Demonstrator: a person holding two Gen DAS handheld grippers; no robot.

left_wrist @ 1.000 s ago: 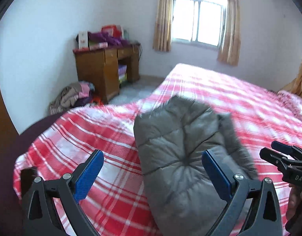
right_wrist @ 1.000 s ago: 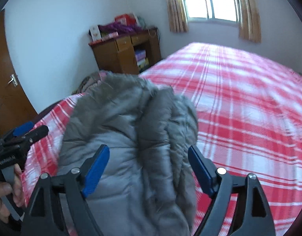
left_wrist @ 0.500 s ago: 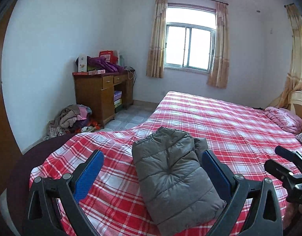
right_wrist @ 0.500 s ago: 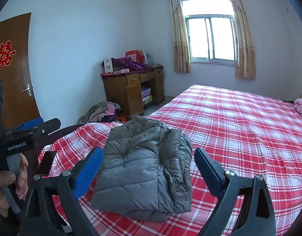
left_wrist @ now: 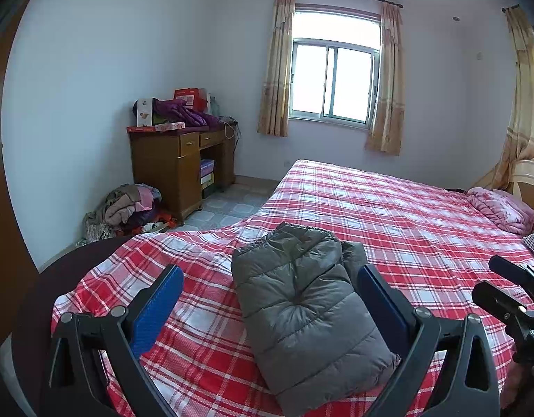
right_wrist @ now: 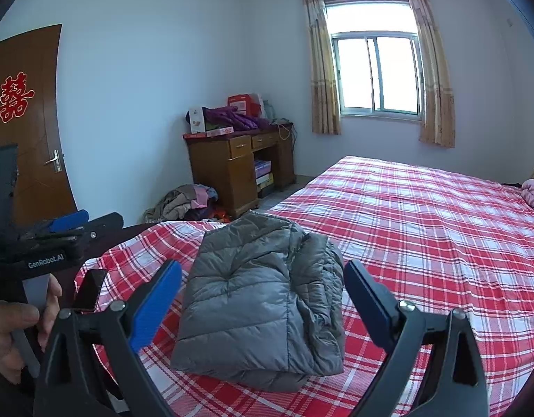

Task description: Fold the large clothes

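Observation:
A grey quilted down jacket (left_wrist: pixel 305 309) lies folded into a compact bundle near the foot corner of the bed; it also shows in the right wrist view (right_wrist: pixel 263 299). My left gripper (left_wrist: pixel 270 281) is open and empty, held back above the jacket without touching it. My right gripper (right_wrist: pixel 263 274) is open and empty, likewise clear of the jacket. The right gripper's tips show at the right edge of the left wrist view (left_wrist: pixel 510 288). The left gripper shows at the left of the right wrist view (right_wrist: pixel 58 236), held in a hand.
The bed has a red and white plaid sheet (left_wrist: pixel 388 215) and a pink quilt (left_wrist: pixel 499 208) near the head. A dark phone (right_wrist: pixel 90 290) lies at the bed's corner. A wooden desk (left_wrist: pixel 180 166) and a clothes pile (left_wrist: pixel 128 208) stand by the wall.
Both grippers have pulled back and up from the jacket, which now looks smaller and lies still and folded. In the last half second the views barely shifted.

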